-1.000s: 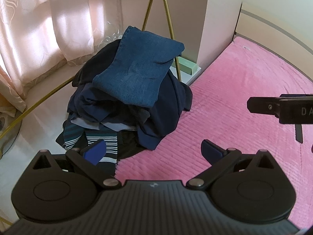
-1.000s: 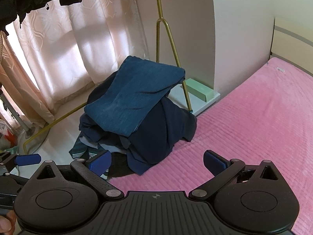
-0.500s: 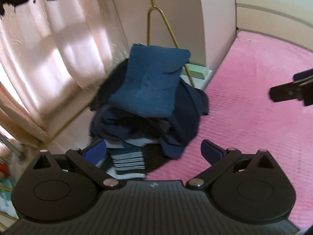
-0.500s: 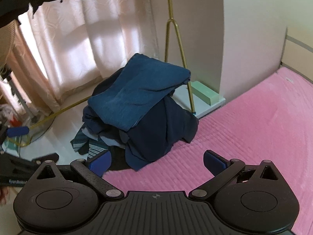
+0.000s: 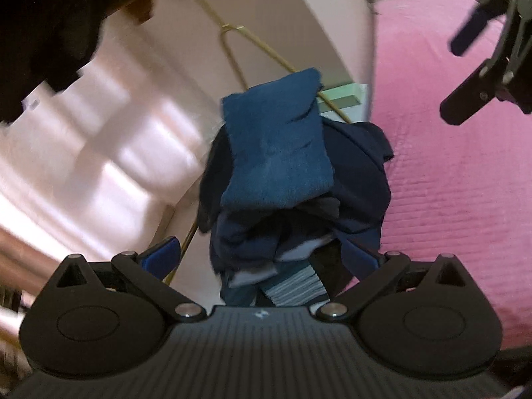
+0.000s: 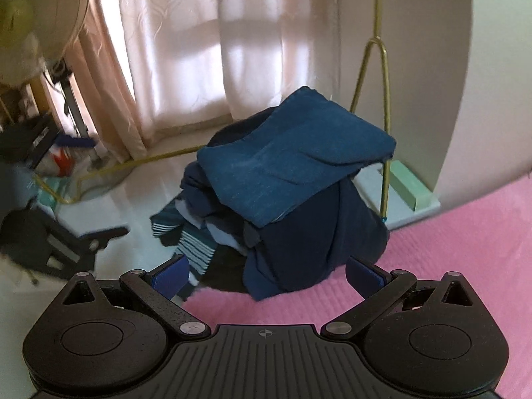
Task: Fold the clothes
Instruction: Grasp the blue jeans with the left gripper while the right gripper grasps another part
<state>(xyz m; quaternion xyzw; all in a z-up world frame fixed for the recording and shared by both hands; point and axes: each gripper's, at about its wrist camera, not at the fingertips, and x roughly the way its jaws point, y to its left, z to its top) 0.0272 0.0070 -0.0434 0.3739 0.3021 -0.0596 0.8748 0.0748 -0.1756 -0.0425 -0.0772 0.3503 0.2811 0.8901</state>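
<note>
A pile of dark clothes [image 5: 299, 199] sits at the edge of the pink bed [image 5: 459, 173], topped by a folded blue garment [image 5: 276, 153]; a striped piece [image 5: 292, 286] lies at its foot. The pile also shows in the right wrist view [image 6: 299, 206], with the blue garment [image 6: 292, 166] on top. My left gripper [image 5: 262, 256] is open and empty, just before the pile. My right gripper [image 6: 266, 274] is open and empty, near the pile's base. The right gripper also shows at the top right of the left wrist view [image 5: 482, 53].
A gold clothes-rack leg [image 6: 382, 99] stands behind the pile. A pale curtain [image 6: 206, 50] covers the window. A green box [image 6: 405, 189] lies by the wall. Clutter and a fan [image 6: 40, 33] stand at left. Dark clothes [image 5: 43, 26] hang overhead.
Both grippers have swung left and tilted; the left wrist view has rotated so the pile sits centred and closer. Both grippers stay open.
</note>
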